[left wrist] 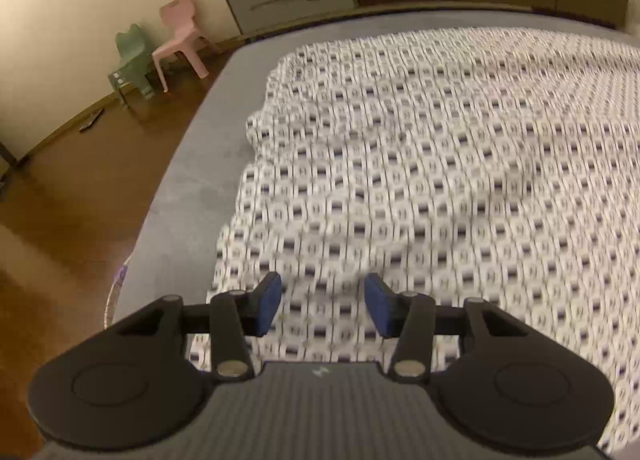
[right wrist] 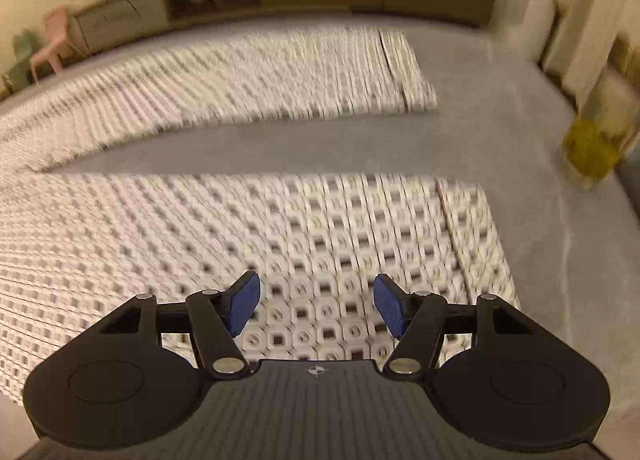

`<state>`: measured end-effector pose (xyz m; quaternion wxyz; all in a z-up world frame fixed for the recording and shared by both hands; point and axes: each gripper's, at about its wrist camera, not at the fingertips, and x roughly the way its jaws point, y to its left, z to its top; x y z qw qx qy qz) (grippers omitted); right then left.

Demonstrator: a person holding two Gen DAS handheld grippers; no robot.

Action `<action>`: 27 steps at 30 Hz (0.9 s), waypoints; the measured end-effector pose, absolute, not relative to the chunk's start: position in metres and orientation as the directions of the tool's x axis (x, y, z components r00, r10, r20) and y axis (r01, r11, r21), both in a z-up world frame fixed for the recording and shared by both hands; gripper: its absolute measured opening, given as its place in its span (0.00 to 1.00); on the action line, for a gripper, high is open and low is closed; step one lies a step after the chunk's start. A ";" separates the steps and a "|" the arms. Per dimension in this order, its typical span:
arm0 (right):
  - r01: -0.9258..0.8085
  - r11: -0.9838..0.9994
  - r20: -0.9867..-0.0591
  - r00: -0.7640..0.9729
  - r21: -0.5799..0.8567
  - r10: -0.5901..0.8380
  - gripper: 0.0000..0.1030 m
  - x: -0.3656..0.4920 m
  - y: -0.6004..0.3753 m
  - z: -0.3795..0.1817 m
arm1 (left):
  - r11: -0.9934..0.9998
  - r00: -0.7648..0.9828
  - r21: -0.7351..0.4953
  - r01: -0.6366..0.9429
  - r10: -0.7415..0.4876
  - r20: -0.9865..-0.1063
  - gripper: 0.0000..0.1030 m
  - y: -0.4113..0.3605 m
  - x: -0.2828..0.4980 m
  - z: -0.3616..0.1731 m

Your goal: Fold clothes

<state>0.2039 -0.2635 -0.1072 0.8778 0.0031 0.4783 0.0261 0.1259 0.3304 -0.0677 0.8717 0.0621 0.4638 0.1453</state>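
A grey bed [left wrist: 192, 164] is seen carrying the trousers [left wrist: 440, 180], a patterned garment spread flat. In the right wrist view two legs are laid out side by side with bare bed between them, the nearer leg [right wrist: 280, 228] ending in a hemmed cuff [right wrist: 472, 236], the farther leg [right wrist: 280, 76] likewise.

The cloth is judged light, soft and limp, likely to sag and drag when lifted; a hold at a hem or at the bunched left edge [left wrist: 264, 116] is judged firmest.

The left claw [left wrist: 322, 306] is held apart above the near edge of the garment, nothing between its pads. The right claw [right wrist: 317, 310] is likewise apart over the nearer leg, gripping nothing.

Whether either claw touches the cloth cannot be told. The right view is heavily blurred. The waistband is not made out, and the garment is cut off at the frame edges in both views.
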 end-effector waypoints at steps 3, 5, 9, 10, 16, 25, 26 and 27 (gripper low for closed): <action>-0.033 0.998 -0.792 0.607 0.047 0.057 0.64 0.219 -0.270 -0.086 | 0.972 0.606 0.095 -0.215 0.209 -0.768 0.48 0.325 0.140 -0.045; -0.054 0.996 -0.757 0.648 0.064 0.084 0.68 0.241 -0.267 -0.066 | 0.976 0.654 -0.017 -0.217 0.132 -0.745 0.50 0.320 0.152 -0.031; -0.059 0.995 -0.717 0.690 0.082 0.100 0.81 0.322 -0.265 -0.040 | 0.967 0.695 -0.186 -0.177 -0.011 -0.719 0.51 0.303 0.193 -0.023; -0.035 0.996 -0.715 0.694 0.079 0.081 0.82 0.346 -0.267 -0.038 | 0.964 0.697 -0.205 -0.167 -0.032 -0.716 0.51 0.297 0.204 -0.023; 0.141 0.983 -0.751 0.661 0.121 -0.002 0.83 0.474 -0.302 -0.083 | 0.969 0.679 -0.209 -0.131 -0.065 -0.731 0.52 0.275 0.241 -0.042; 0.068 0.997 -0.742 0.670 0.026 -0.026 0.62 0.529 -0.302 -0.134 | 0.948 0.635 -0.302 -0.097 -0.174 -0.753 0.51 0.260 0.268 -0.071; 0.028 1.000 -0.729 0.685 0.002 -0.018 0.42 0.523 -0.297 -0.131 | 0.948 0.633 -0.307 -0.085 -0.187 -0.751 0.51 0.256 0.269 -0.073; -0.011 1.000 -0.715 0.699 -0.022 -0.008 0.07 0.517 -0.291 -0.127 | 0.949 0.630 -0.305 -0.080 -0.189 -0.754 0.51 0.253 0.269 -0.075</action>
